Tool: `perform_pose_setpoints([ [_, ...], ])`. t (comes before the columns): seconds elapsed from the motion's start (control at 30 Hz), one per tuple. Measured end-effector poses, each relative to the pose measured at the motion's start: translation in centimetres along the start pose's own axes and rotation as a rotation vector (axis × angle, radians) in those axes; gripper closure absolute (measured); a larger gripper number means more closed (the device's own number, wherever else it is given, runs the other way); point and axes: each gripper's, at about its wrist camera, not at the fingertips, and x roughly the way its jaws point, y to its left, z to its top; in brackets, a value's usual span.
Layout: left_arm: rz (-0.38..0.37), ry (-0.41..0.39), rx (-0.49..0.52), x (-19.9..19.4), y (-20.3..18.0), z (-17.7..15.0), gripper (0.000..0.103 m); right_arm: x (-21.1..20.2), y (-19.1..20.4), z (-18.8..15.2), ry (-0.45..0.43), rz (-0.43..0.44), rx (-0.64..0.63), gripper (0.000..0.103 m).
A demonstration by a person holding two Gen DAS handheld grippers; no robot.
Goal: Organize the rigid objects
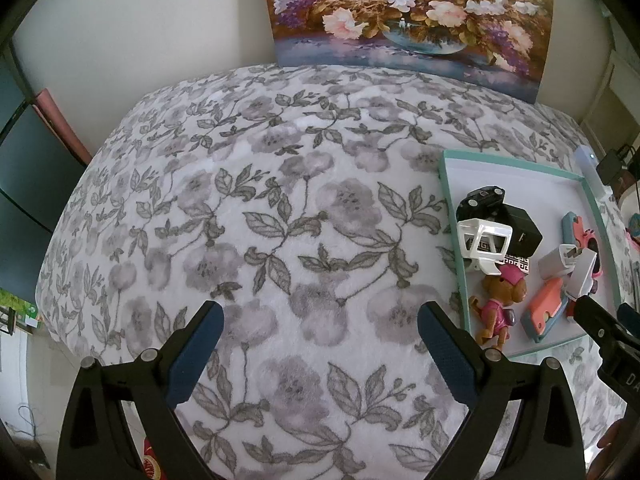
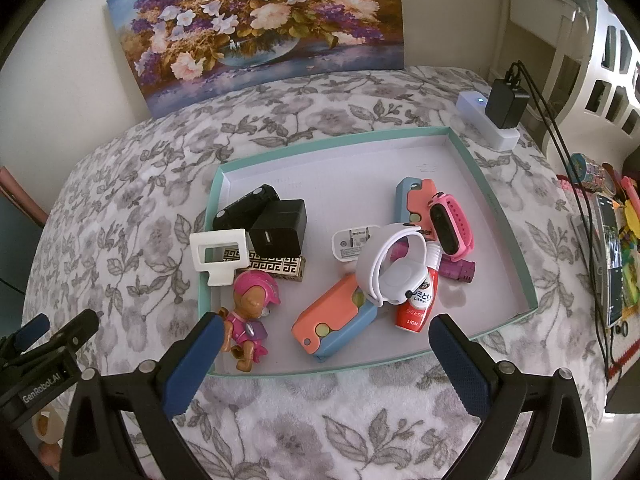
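A shallow teal-rimmed tray [image 2: 496, 204] lies on the floral blanket and holds the rigid objects: a pink dog figure [image 2: 250, 312], a white bracket [image 2: 216, 256], black chargers [image 2: 276, 226], an orange-and-blue case [image 2: 328, 324], a white cable spool [image 2: 394, 268], a red bottle [image 2: 414, 304] and a pink band [image 2: 452, 224]. My right gripper [image 2: 326, 350] is open and empty, just above the tray's near edge. My left gripper [image 1: 320, 338] is open and empty over bare blanket, left of the tray [image 1: 452, 200]. The dog figure [image 1: 498, 304] shows at its right.
A flower painting [image 2: 256, 24] leans on the wall at the back. A white power strip [image 2: 486, 120] with a black plug lies beyond the tray. Clutter and cables [image 2: 612, 240] sit off the right edge. The blanket [image 1: 260, 220] spreads wide to the left.
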Motion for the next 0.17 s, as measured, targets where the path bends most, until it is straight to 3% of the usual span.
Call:
perform_pose_setpoints([
  [0.17,-0.003,0.001,-0.004,-0.07,0.0,-0.01,0.005,0.0,0.04,0.04,0.0,-0.001,0.0,0.0],
])
